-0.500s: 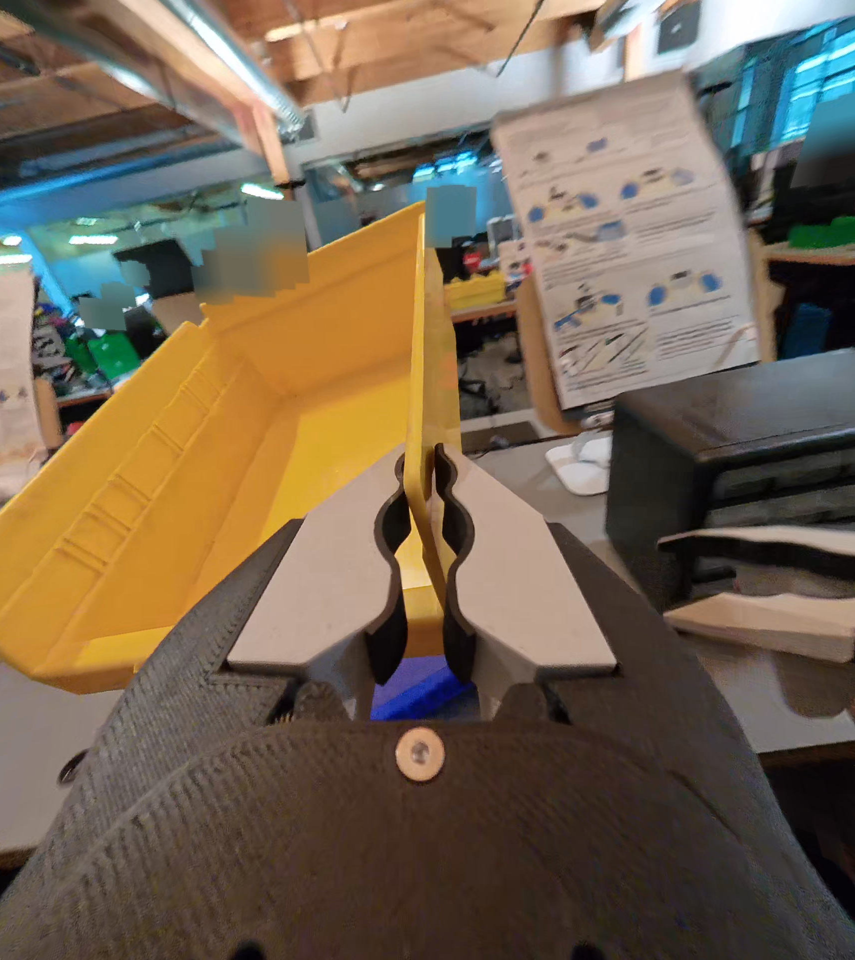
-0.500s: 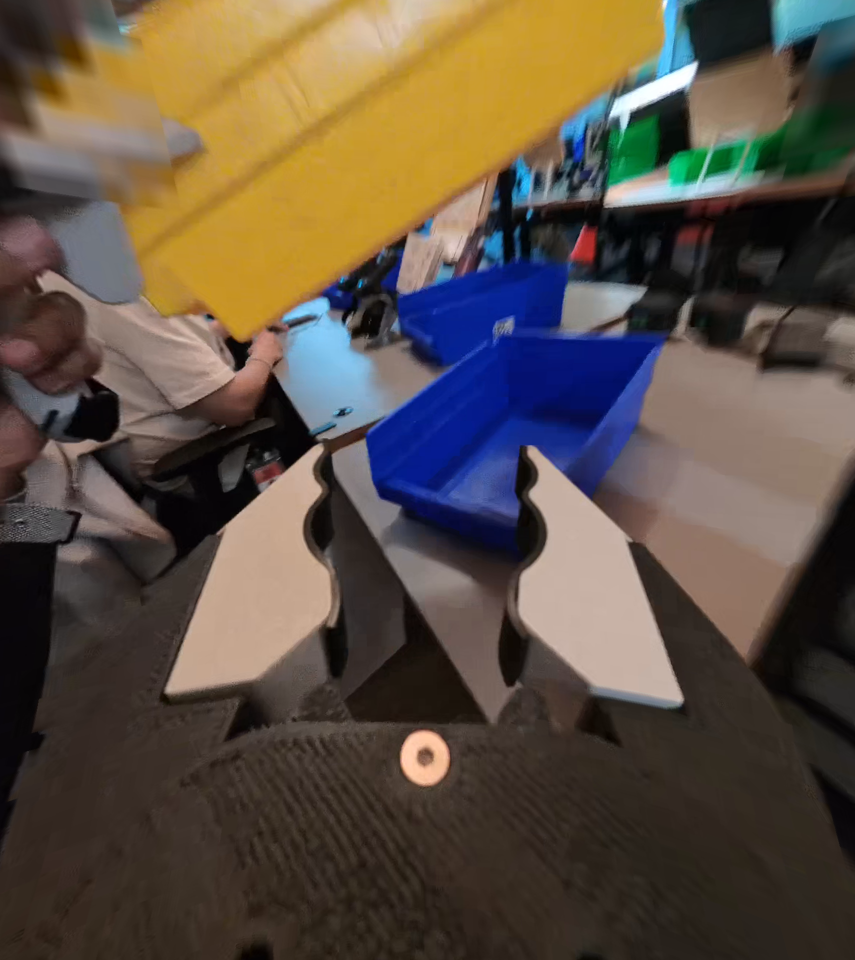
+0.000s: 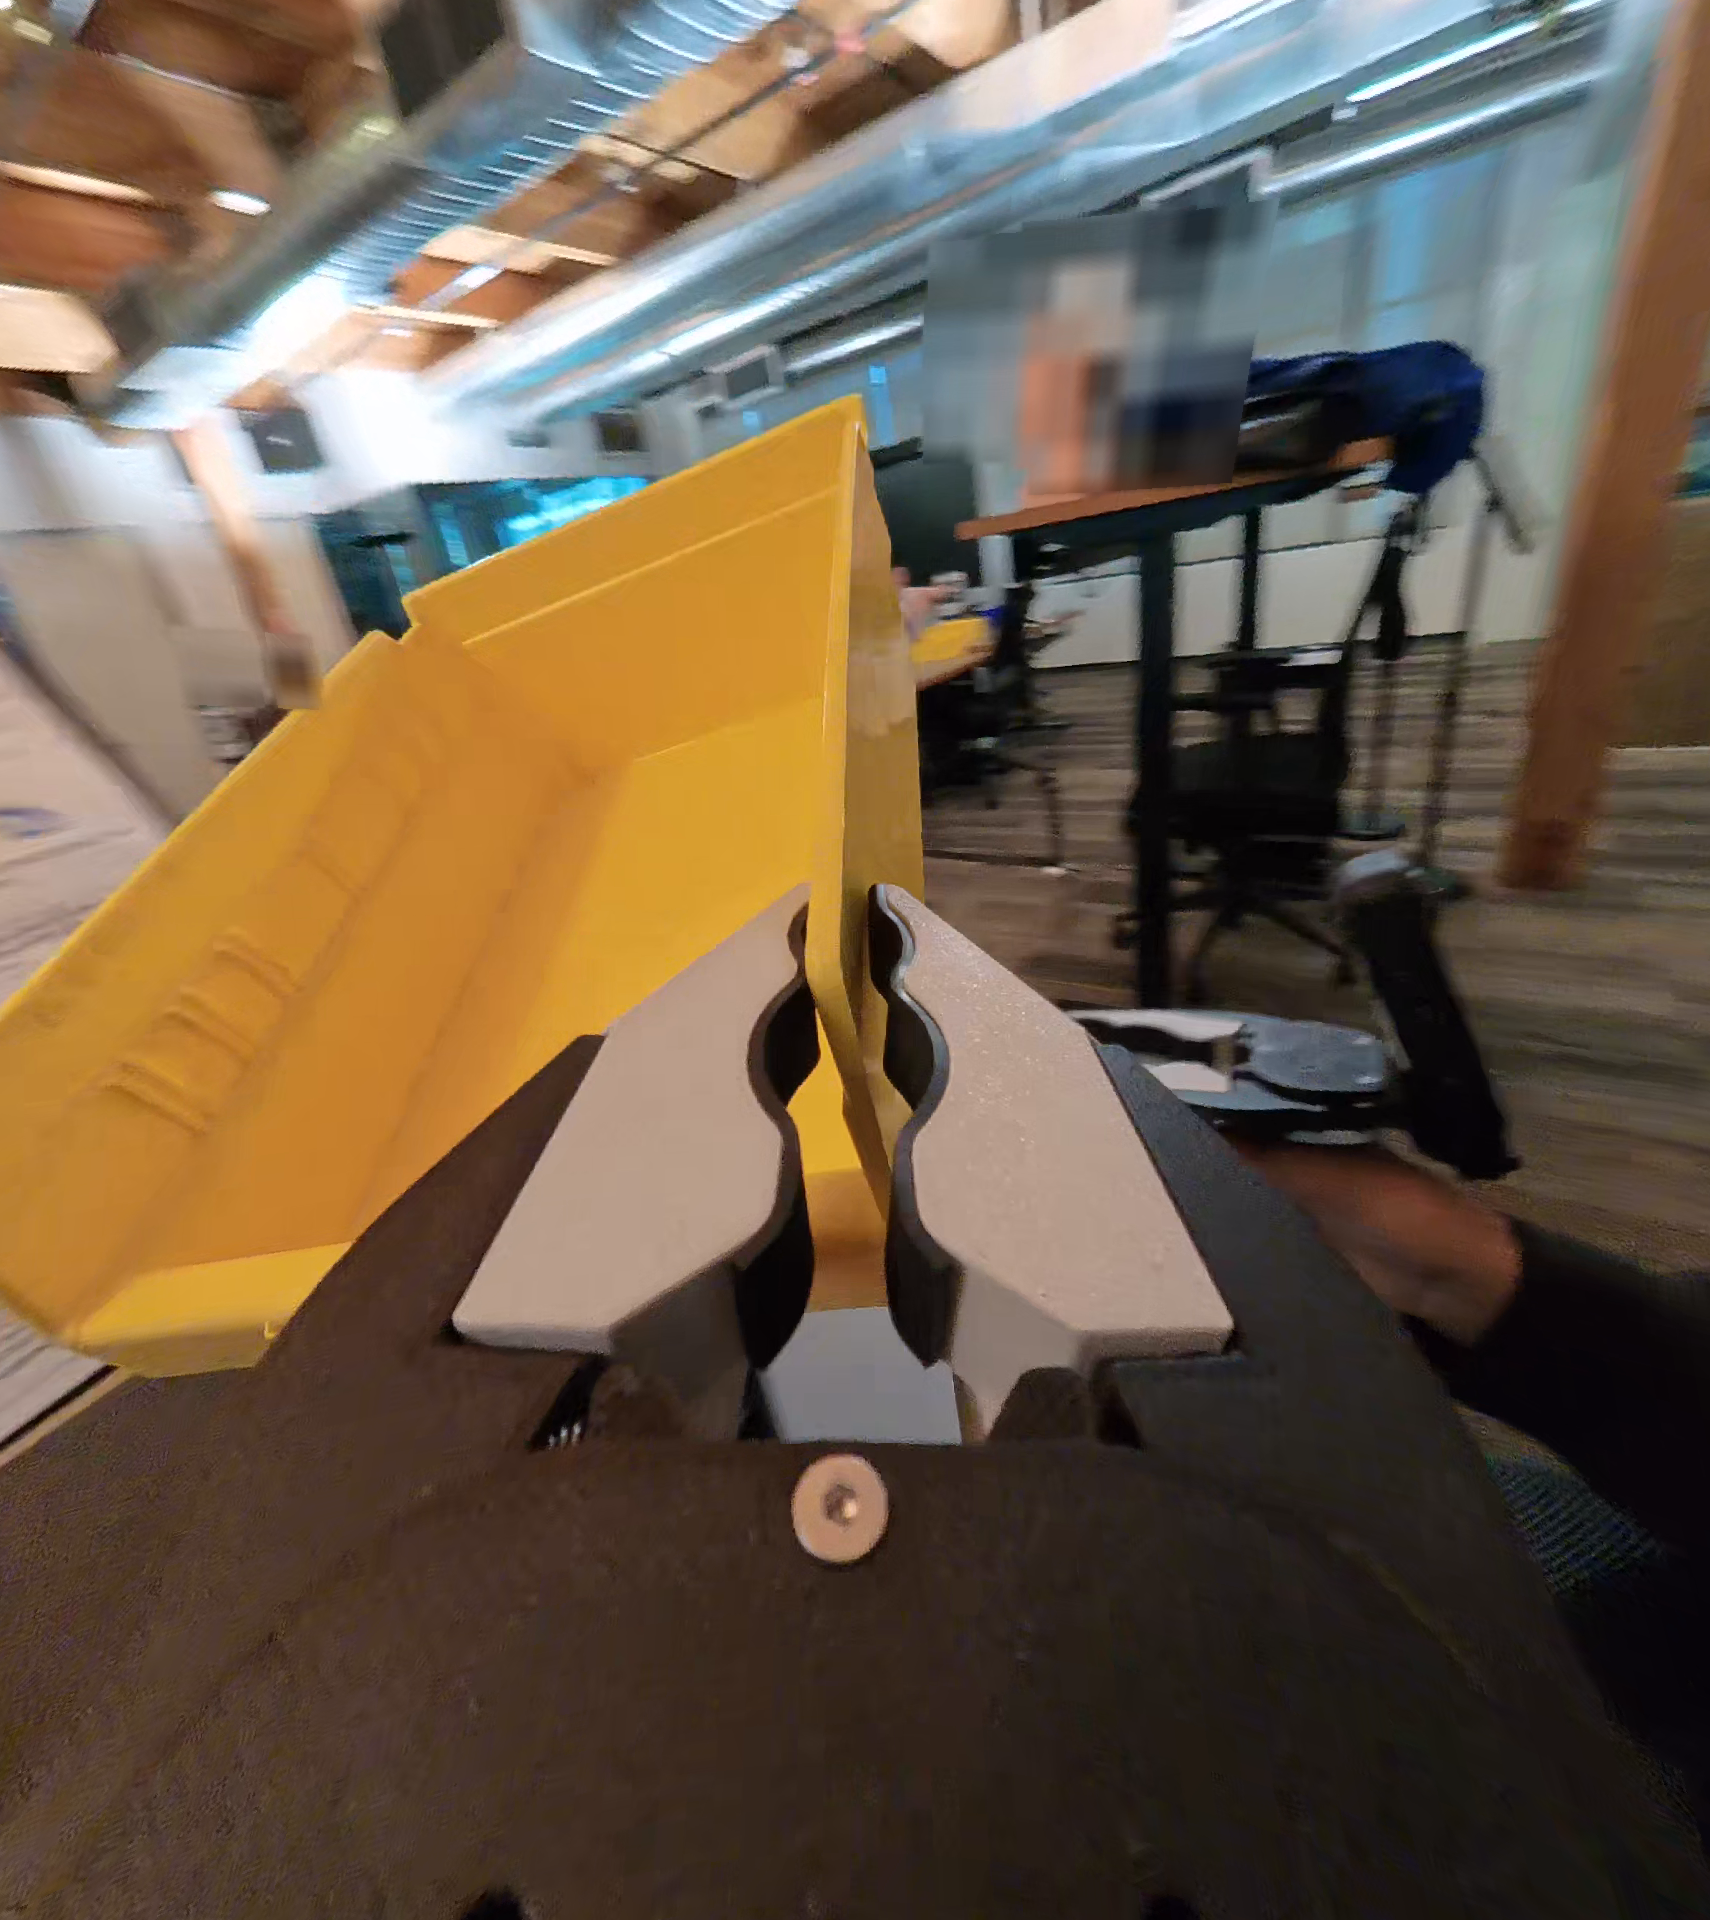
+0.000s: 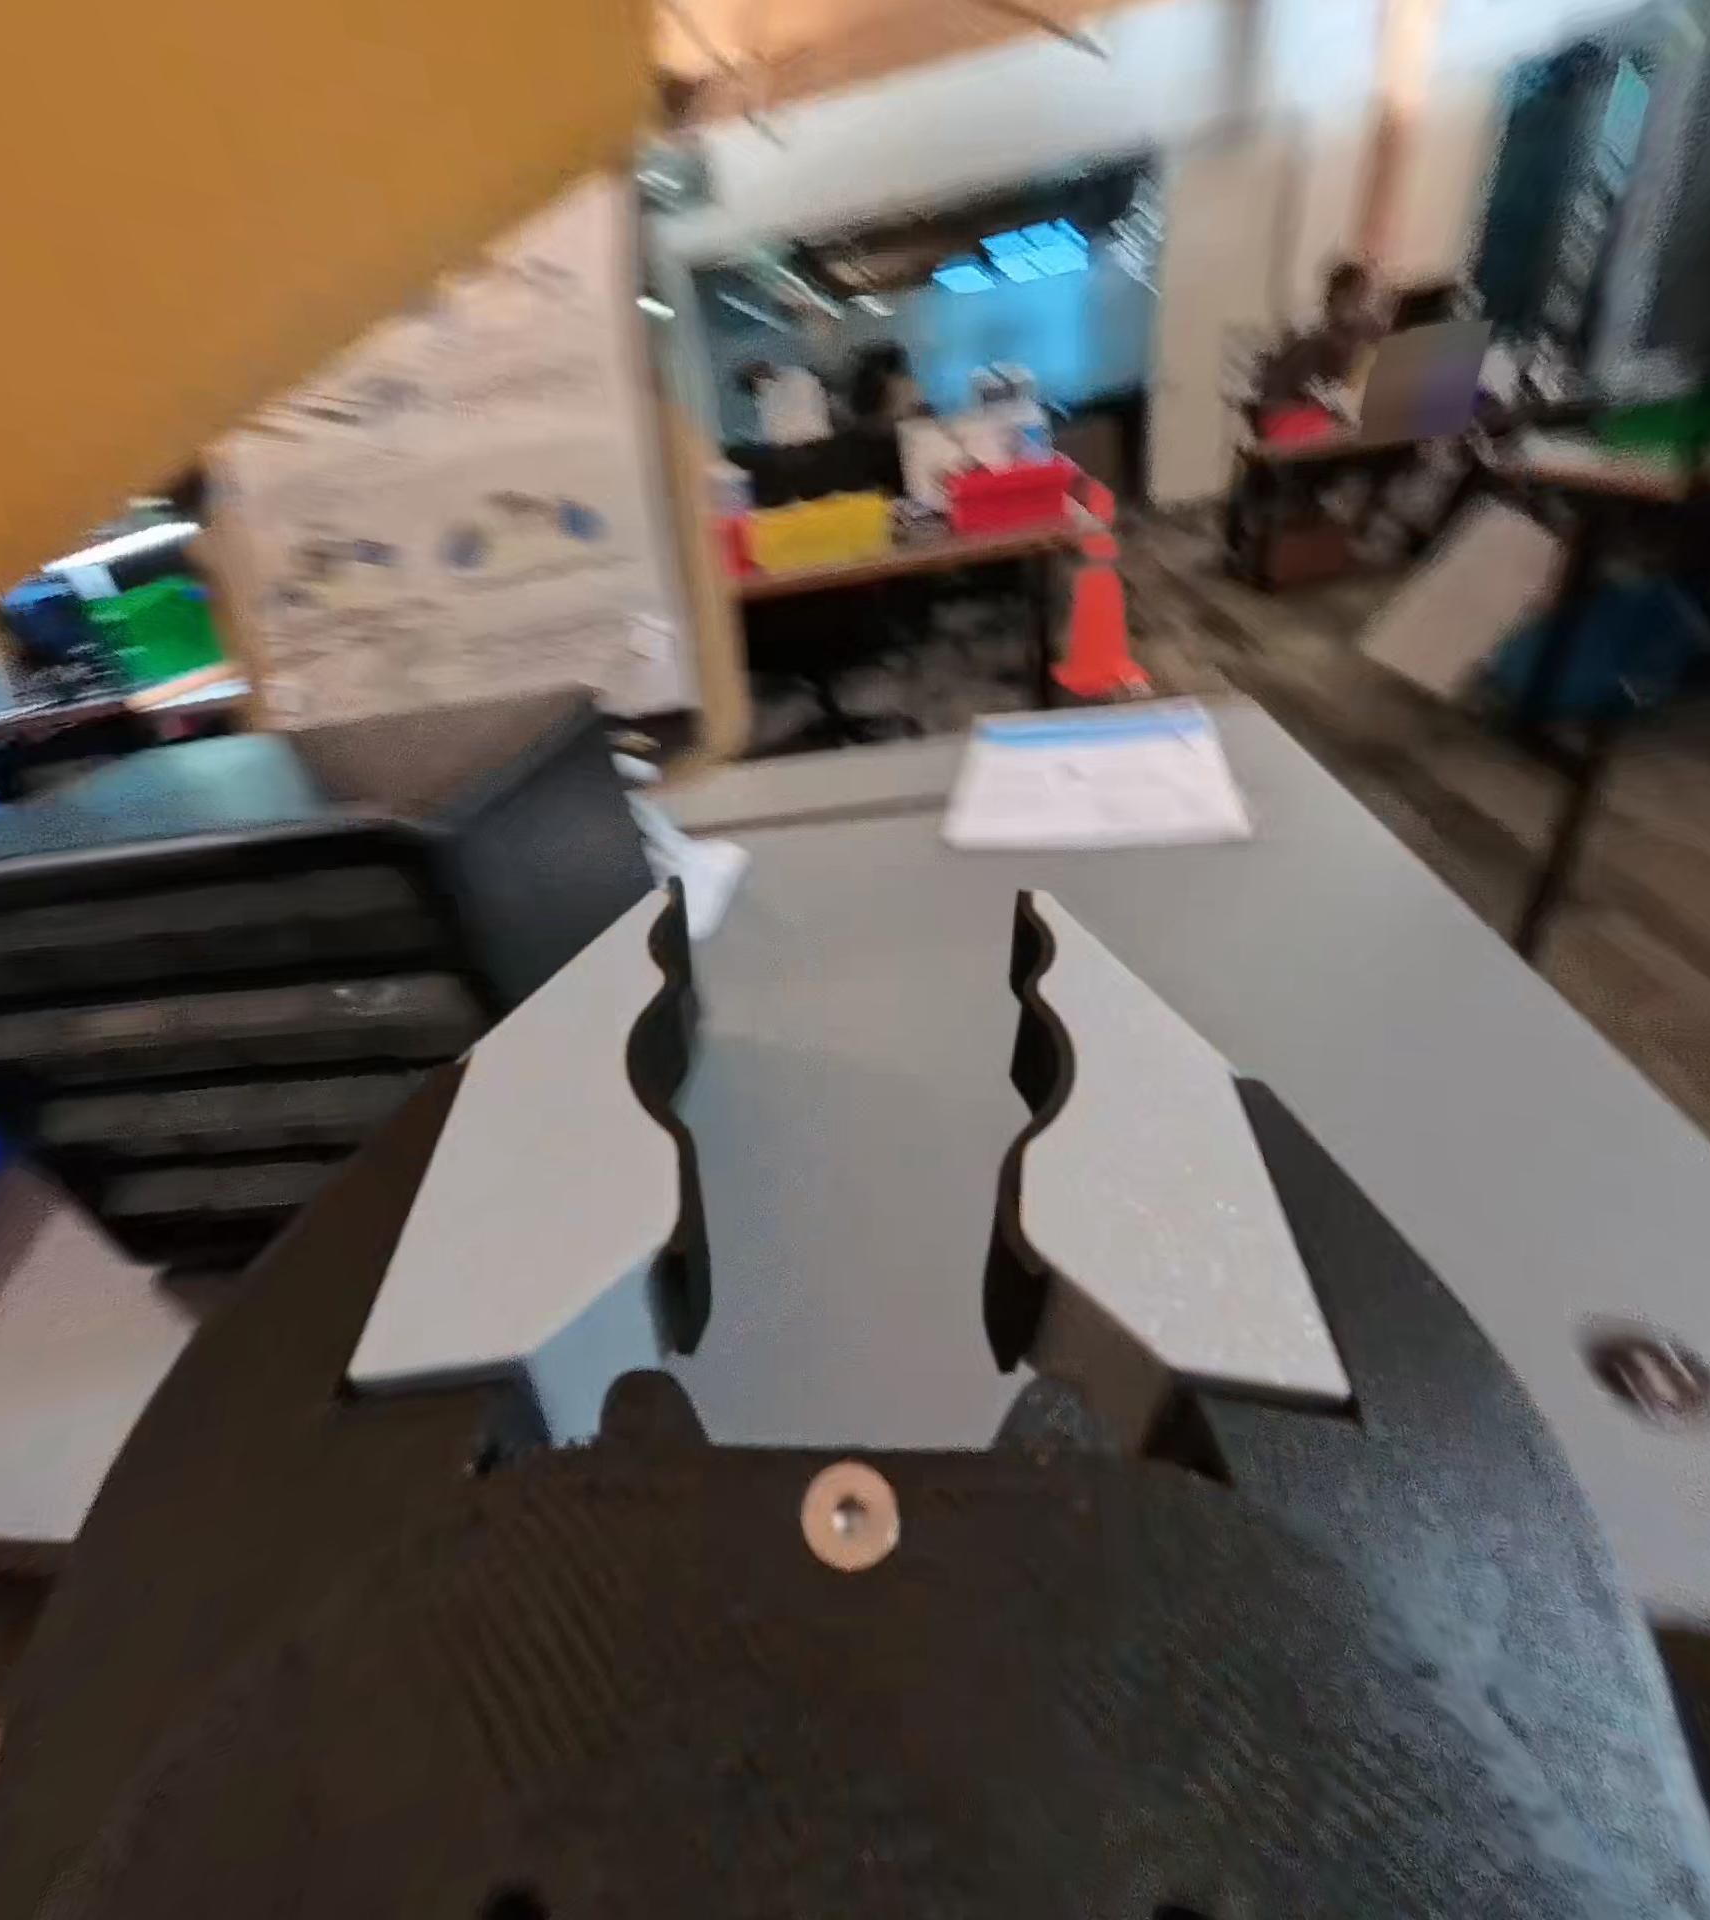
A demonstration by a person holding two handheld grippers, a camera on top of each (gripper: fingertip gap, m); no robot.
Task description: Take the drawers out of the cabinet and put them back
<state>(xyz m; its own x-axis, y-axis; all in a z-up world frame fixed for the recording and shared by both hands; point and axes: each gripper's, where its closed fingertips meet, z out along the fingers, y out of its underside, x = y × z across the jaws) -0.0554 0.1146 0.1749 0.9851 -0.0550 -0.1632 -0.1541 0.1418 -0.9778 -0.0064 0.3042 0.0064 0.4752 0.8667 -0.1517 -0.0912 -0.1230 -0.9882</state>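
- Drawer (image 3: pixel 518 935), yellow, looks like light, stiff plastic; its thin side wall suits pinching.
- Left gripper (image 3: pixel 843 925) pinches that wall.
- Right gripper (image 4: pixel 846 914) spread, empty, right of the black cabinet (image 4: pixel 207 997).

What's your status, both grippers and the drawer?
Left gripper shut on yellow drawer wall, held up tilted. Right gripper open, empty, over grey table. Black cabinet left, nothing blocking.
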